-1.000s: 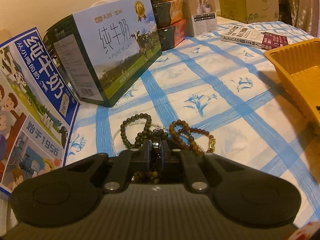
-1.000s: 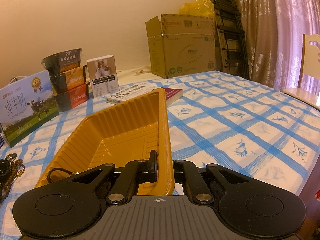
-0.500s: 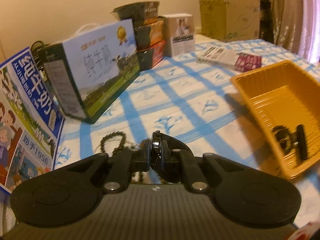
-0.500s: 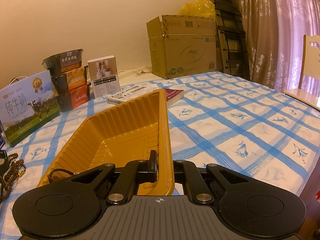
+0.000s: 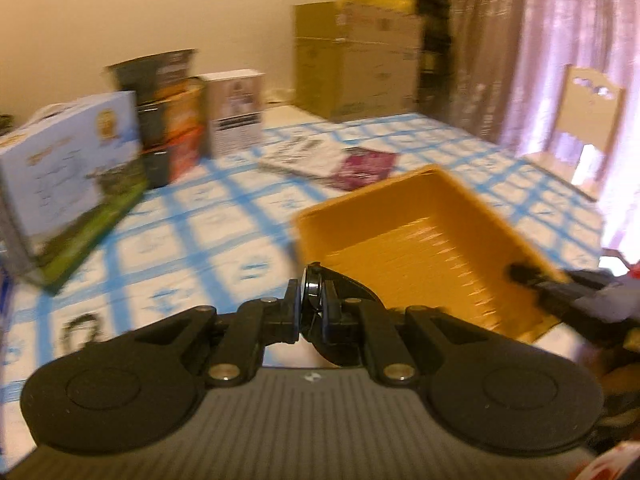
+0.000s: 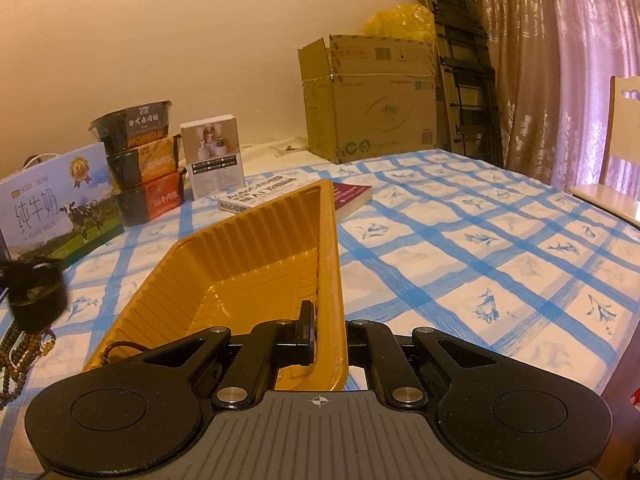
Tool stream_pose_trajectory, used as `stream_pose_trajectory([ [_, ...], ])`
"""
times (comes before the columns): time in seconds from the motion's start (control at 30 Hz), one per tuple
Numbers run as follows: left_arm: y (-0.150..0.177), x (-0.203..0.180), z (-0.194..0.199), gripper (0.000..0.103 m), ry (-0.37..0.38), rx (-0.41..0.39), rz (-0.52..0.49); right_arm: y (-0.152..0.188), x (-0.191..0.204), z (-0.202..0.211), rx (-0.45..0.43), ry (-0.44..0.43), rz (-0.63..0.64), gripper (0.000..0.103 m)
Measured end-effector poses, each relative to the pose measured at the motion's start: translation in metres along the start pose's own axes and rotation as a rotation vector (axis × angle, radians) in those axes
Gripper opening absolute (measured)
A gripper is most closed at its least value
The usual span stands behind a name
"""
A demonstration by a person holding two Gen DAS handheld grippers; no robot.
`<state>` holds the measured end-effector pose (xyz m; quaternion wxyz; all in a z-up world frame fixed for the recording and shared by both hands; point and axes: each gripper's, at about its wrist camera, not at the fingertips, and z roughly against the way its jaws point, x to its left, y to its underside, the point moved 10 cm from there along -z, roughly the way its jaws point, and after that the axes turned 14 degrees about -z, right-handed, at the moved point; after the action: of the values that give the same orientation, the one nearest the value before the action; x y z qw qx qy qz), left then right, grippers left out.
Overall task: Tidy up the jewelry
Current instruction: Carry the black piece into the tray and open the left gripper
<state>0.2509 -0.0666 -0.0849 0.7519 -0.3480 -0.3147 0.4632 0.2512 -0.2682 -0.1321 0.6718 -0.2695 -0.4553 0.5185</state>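
Observation:
My left gripper (image 5: 310, 300) is shut on a dark ring-shaped piece of jewelry (image 5: 313, 294) and holds it in the air just left of the yellow tray (image 5: 424, 240). The view is blurred by motion. My right gripper (image 6: 326, 330) is shut on the near wall of the yellow tray (image 6: 256, 264), one finger inside and one outside. A dark bracelet (image 6: 120, 347) lies in the tray's near left corner. Bead bracelets (image 6: 20, 356) lie on the cloth left of the tray. The left gripper also shows in the right wrist view (image 6: 34, 292), above the beads.
A blue checked cloth (image 6: 460, 248) covers the table. A milk carton (image 6: 60, 208), stacked noodle bowls (image 6: 144, 164), a white box (image 6: 216, 156) and books (image 6: 276, 196) stand behind the tray. A cardboard box (image 6: 372, 100) stands at the back, a chair (image 6: 616, 184) at right.
My left gripper has lifted off the bead pile with the dark ring and swung right toward the tray. The right gripper and the tray have stayed in place.

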Motion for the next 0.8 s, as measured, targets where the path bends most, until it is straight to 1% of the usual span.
stream_pose_trajectory([
  [0.1,-0.009,-0.031,-0.013,0.009,0.075,-0.006,-0.011,0.000,0.001,0.000,0.001,0.000,-0.003,0.006],
  [0.23,-0.010,-0.064,-0.032,0.009,0.159,0.015,0.007,0.000,0.000,0.000,0.000,-0.003,-0.004,0.007],
  [0.37,-0.009,-0.085,-0.046,0.009,0.213,0.032,0.016,0.000,0.001,0.000,0.001,-0.007,-0.006,0.007],
  [0.5,-0.007,-0.096,-0.058,0.009,0.272,0.048,0.043,-0.001,0.001,0.000,0.000,-0.007,-0.007,0.007],
  [0.63,-0.002,-0.104,-0.068,0.009,0.289,0.064,0.038,-0.001,0.001,0.000,0.001,-0.007,-0.007,0.007],
  [0.8,0.003,-0.101,-0.071,0.009,0.296,0.076,0.072,0.000,-0.001,0.000,0.002,-0.006,-0.008,0.007],
])
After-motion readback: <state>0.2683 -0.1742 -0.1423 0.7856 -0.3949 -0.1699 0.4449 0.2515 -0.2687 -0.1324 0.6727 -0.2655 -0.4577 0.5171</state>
